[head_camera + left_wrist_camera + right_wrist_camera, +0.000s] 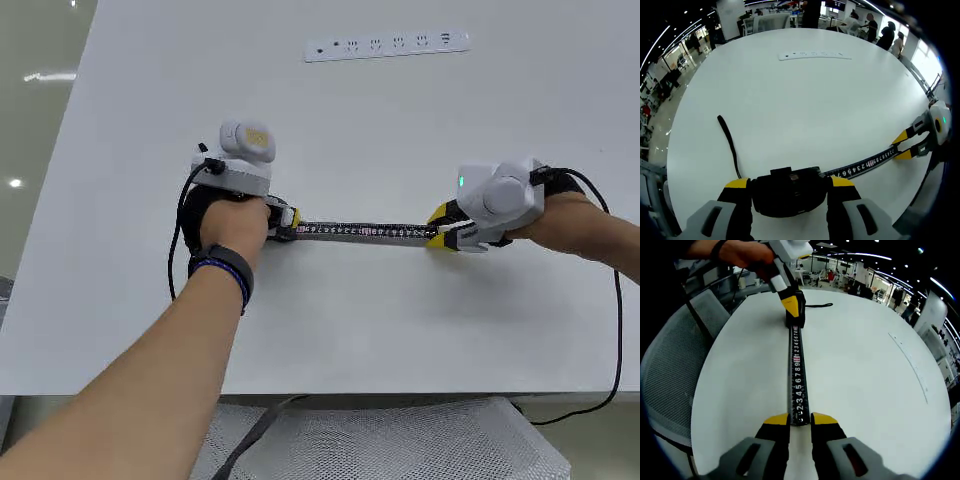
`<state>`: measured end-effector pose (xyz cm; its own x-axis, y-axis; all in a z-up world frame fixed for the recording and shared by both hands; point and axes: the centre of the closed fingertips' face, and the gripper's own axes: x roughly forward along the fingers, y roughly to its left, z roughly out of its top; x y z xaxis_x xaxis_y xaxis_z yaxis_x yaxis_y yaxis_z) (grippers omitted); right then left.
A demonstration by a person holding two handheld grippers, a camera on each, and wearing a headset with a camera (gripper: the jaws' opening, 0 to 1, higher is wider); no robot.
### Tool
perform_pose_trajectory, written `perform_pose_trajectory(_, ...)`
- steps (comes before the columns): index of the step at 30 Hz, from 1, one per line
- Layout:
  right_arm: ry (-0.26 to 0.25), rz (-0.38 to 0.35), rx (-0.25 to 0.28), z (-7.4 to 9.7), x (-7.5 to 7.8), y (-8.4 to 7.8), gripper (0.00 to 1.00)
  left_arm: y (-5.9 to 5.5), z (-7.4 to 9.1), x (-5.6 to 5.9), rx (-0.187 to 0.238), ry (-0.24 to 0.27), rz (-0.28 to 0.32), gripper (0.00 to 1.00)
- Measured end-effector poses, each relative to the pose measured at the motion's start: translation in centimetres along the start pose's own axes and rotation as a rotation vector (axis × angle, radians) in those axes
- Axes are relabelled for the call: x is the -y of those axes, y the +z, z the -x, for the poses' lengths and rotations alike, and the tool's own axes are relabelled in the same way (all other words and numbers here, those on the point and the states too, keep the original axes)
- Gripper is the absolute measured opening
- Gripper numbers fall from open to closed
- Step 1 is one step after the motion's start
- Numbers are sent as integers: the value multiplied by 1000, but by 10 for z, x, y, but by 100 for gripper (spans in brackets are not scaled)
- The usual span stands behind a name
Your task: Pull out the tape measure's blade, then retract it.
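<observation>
The black tape measure case (pixel 786 197) sits between the yellow-tipped jaws of my left gripper (pixel 788 184), which is shut on it; its black wrist strap (pixel 728 142) lies on the table. In the head view the left gripper (pixel 283 218) holds the case (pixel 287 221) at left. The dark blade (pixel 365 232) with white numbers runs right across the white table to my right gripper (pixel 441 231). In the right gripper view the blade (pixel 797 375) stretches away to the case (pixel 794 307), and my right gripper (pixel 800 419) is shut on the blade's end.
A white power strip (pixel 386 46) lies flat near the table's far edge (pixel 814 55). A black cable (pixel 617 330) trails off the right gripper over the table's near edge. A mesh chair (pixel 390 440) stands below the near edge.
</observation>
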<state>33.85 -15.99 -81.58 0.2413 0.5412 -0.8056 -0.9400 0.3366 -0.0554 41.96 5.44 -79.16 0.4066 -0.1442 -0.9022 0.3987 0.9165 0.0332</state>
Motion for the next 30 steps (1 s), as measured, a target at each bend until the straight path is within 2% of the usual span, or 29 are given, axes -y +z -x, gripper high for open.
perform_pose_trajectory(10,7,10,10,-7,-1,10,15,-1,1,0,10,0,1,57)
perform_pose_trajectory(30,23,18,7,-16,-2,19,15,-1,1,1,16,-7,1,57)
